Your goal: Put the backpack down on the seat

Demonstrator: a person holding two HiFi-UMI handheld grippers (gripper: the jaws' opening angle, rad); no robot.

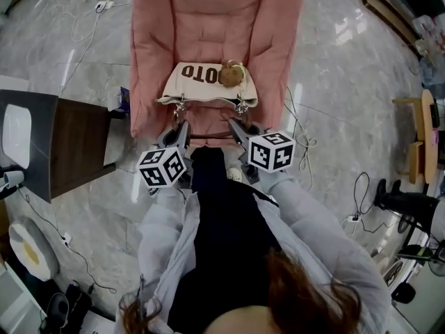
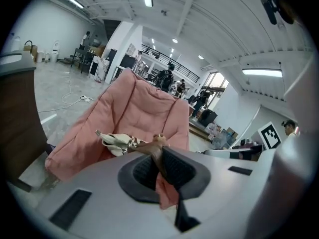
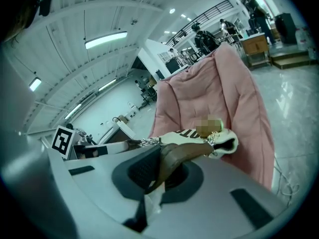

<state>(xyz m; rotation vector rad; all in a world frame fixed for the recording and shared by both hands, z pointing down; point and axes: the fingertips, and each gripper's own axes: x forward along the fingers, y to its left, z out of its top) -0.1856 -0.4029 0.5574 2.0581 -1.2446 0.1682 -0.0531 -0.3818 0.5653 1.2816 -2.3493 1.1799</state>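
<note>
A cream bag (image 1: 201, 82) with dark lettering and a small brown plush charm (image 1: 231, 74) is over the front of the pink armchair's seat (image 1: 215, 19). I cannot tell whether it rests on the cushion or hangs just above it. My left gripper (image 1: 182, 126) is shut on the bag's left brown strap (image 2: 147, 146). My right gripper (image 1: 235, 125) is shut on the right brown strap (image 3: 185, 154). Metal rings join the straps to the bag (image 3: 198, 136). Both grippers sit just in front of the seat edge, close together.
A dark side table (image 1: 76, 145) stands left of the chair. Cables and a power strip (image 1: 103, 5) lie on the marble floor. Wooden furniture (image 1: 424, 134) and black equipment (image 1: 403, 204) are at the right. The person's body fills the lower view.
</note>
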